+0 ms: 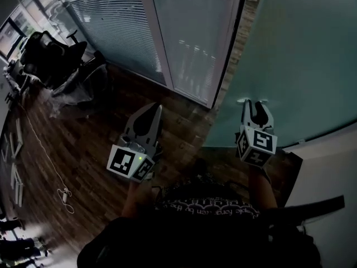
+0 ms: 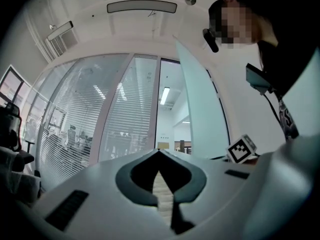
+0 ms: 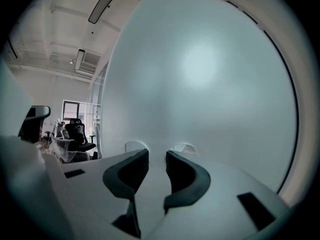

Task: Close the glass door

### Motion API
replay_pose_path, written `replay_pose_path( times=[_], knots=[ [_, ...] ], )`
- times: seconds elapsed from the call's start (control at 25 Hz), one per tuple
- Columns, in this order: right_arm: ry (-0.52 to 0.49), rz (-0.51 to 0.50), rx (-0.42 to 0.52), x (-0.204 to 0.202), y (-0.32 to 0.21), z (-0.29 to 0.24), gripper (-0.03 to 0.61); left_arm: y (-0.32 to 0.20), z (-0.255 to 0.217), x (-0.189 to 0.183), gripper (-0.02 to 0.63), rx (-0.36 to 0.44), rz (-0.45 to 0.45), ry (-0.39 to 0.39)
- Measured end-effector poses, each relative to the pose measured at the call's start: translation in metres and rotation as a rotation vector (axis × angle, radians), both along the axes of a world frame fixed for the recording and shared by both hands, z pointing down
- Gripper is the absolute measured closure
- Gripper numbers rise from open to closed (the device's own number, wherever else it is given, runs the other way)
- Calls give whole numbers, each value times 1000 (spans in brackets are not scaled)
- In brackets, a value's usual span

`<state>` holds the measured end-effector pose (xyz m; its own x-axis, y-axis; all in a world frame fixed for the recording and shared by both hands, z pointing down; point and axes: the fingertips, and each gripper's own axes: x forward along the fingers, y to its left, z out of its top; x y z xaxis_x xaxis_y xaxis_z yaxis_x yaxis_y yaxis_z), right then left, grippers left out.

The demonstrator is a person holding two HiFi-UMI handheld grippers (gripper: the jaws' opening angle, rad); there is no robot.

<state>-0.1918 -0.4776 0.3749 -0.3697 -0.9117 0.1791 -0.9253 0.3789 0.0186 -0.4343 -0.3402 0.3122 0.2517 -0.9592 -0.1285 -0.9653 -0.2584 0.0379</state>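
With my right hand-held gripper (image 1: 255, 106), jaws slightly apart and empty, tips at the frosted glass door (image 1: 312, 54) at frame right, and my left hand-held gripper (image 1: 155, 110) idle with jaws together, the door stands open, so closing remains.

The frosted, pale teal glass door (image 1: 304, 54) stands upright and ajar, a gap showing along its left edge.
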Motion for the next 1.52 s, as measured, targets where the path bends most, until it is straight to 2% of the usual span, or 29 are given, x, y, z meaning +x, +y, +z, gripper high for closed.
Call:
replay_pose_path(
  times=[0.32, 0.84, 1.2, 1.52],
  knots=[
    [4, 36, -3, -10, -35, -2, 469, -54, -9, -1, 612, 20, 6, -33],
    [19, 20, 11, -20, -85, -4, 469, -120, -10, 5, 612, 21, 26, 3],
    [23, 37, 23, -27, -114, -4, 469, -154, -10, 8, 612, 29, 70, 10],
    [14, 89, 27, -28, -146, -6, 469, -206, -9, 1, 612, 20, 146, -27]
  ],
)
